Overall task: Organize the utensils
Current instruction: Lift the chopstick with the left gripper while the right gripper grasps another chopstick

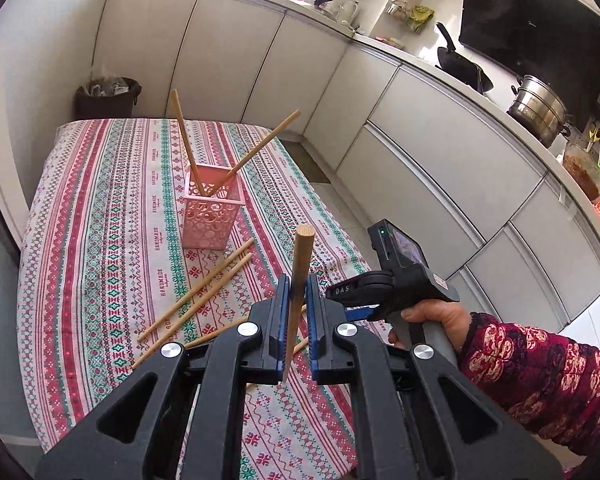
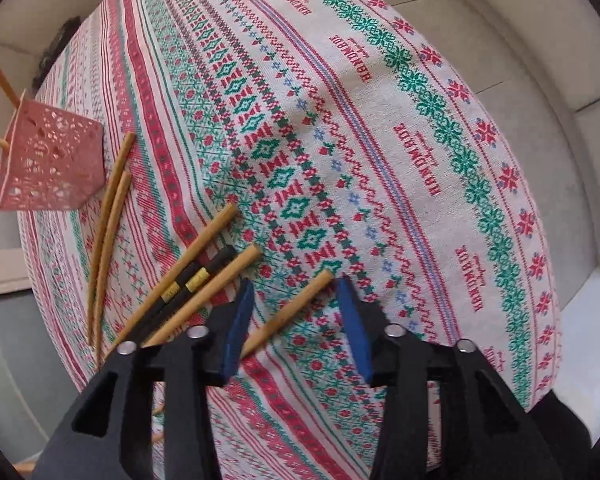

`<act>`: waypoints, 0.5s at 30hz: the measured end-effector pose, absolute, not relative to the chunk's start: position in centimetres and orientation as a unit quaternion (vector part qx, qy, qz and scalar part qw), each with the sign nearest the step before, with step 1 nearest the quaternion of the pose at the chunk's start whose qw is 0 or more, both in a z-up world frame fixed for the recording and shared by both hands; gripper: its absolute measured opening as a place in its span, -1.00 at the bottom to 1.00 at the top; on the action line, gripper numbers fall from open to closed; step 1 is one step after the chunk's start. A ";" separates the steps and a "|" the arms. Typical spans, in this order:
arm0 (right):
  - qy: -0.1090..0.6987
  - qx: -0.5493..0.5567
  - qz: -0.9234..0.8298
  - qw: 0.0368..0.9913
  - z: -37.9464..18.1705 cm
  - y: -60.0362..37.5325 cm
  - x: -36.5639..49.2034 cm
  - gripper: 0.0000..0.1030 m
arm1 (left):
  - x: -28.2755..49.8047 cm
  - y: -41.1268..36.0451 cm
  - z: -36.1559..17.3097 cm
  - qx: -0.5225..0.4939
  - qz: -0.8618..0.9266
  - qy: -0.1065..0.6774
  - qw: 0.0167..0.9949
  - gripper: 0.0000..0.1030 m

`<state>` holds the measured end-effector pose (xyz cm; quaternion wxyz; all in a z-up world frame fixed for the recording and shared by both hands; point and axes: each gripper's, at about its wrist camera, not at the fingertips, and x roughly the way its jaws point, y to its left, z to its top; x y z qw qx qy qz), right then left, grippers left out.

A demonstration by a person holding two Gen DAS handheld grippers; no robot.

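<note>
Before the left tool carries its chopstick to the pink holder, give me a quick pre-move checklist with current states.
1. Left tool shut on a chopstick: ok.
2. Chopstick held near upright: ok.
3. Pink holder standing upright on the tablecloth: ok.
4. Room in the holder: ok, only two chopsticks lean inside.
5. Right tool open, pads not pressing the chopstick on the cloth between them: ok.
6. Path to the holder free of the right tool: cannot tell.

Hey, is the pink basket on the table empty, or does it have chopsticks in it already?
Not empty. The pink perforated plastic basket stands upright on the patterned tablecloth with two wooden chopsticks leaning out of its open top.
</note>
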<state>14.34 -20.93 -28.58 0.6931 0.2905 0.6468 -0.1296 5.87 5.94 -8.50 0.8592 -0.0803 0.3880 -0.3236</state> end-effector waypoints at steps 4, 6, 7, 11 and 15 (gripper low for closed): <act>0.620 0.241 -0.177 0.725 -28.2 -18.7 14.3 -0.30 | 5.8 6.3 -8.1 -0.086 -0.321 0.383 0.862 -0.85; 0.608 0.197 -0.172 0.750 -28.2 -17.7 13.5 -0.54 | 5.7 6.6 -7.9 -0.090 -0.321 0.380 0.863 -0.85; 0.601 0.193 -0.165 0.758 -28.2 -17.7 13.0 -0.67 | 5.7 6.7 -7.8 -0.092 -0.321 0.379 0.863 -0.85; 0.593 0.179 -0.118 0.776 -28.1 -18.2 11.3 -0.85 | 5.6 7.0 -7.7 -0.097 -0.320 0.378 0.863 -0.85; 0.605 0.138 -0.084 0.780 -27.8 -19.0 10.9 -0.85 | 5.5 7.1 -7.6 -0.100 -0.316 0.377 0.865 -0.85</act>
